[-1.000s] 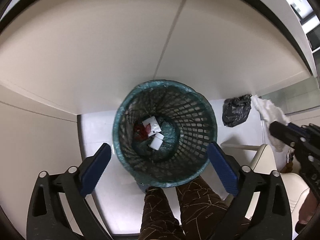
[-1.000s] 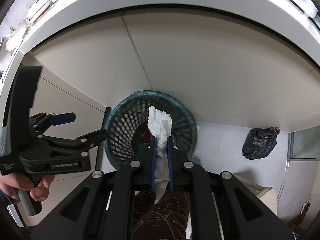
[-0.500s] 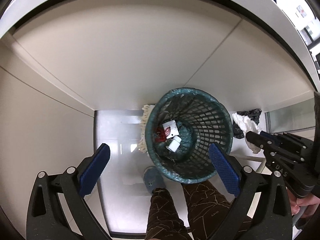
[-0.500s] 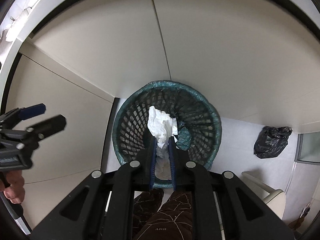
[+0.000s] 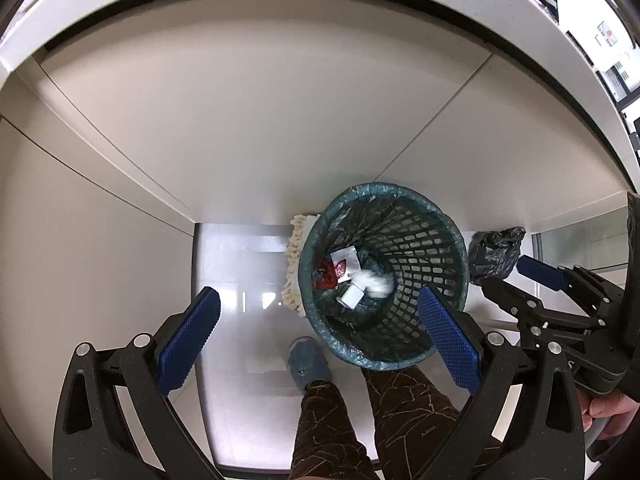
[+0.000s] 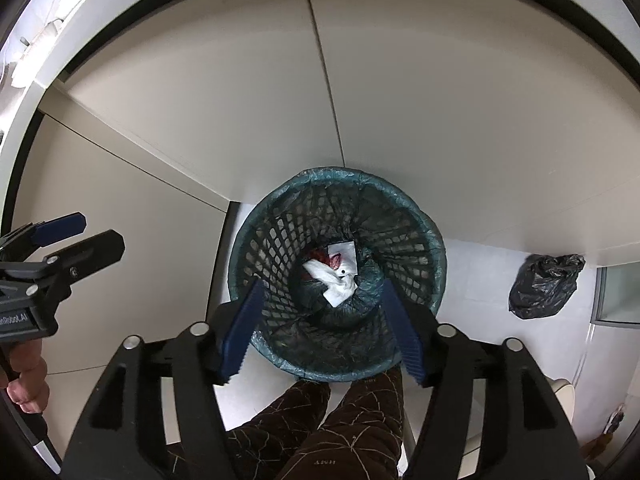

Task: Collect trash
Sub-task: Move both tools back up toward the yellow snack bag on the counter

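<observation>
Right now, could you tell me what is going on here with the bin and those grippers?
A person is collecting trash with a handheld gripper in each hand, standing over a green mesh bin lined with a bag. The right gripper, pointing down over the bin, is opening its jaws with nothing between them; a crumpled white tissue lies inside on other scraps. The left gripper hangs open and empty beside it. A black bag sits on the floor nearby.
</observation>
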A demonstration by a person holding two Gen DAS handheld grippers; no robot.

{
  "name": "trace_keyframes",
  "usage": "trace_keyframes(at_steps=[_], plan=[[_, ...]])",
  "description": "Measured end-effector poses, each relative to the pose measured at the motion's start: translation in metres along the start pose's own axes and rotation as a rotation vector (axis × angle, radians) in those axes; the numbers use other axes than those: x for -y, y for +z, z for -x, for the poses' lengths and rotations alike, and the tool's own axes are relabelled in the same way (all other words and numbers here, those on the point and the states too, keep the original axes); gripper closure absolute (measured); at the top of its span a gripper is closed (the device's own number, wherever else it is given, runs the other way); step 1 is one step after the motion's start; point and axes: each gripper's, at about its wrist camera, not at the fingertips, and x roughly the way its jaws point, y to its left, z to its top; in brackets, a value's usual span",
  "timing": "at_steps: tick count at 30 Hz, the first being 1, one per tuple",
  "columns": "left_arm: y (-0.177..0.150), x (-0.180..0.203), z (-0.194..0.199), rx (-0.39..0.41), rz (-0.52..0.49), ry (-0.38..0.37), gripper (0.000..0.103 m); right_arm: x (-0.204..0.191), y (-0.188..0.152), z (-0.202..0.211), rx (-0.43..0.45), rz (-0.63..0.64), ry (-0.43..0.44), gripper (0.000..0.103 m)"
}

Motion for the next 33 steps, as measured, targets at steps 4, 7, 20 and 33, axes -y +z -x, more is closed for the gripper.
trace_keyframes(at_steps=[4,7,20,33], plan=[[0.007,0.005,0.022,0.052,0.010,-0.017,0.006,0.007,0.004,0.033,0.075,-0.026,-0.041,0.029],[0.018,0.011,0.044,0.097,0.005,-0.038,0.006,0.017,0.011,0.063,0.142,-0.054,-0.075,0.019],[0.086,0.045,0.128,0.261,-0.038,-0.067,0.006,0.055,0.069,0.182,0.360,-0.122,-0.176,0.008],[0.179,0.079,0.140,0.288,-0.038,-0.035,0.006,0.113,0.158,0.218,0.420,-0.124,-0.177,0.008]])
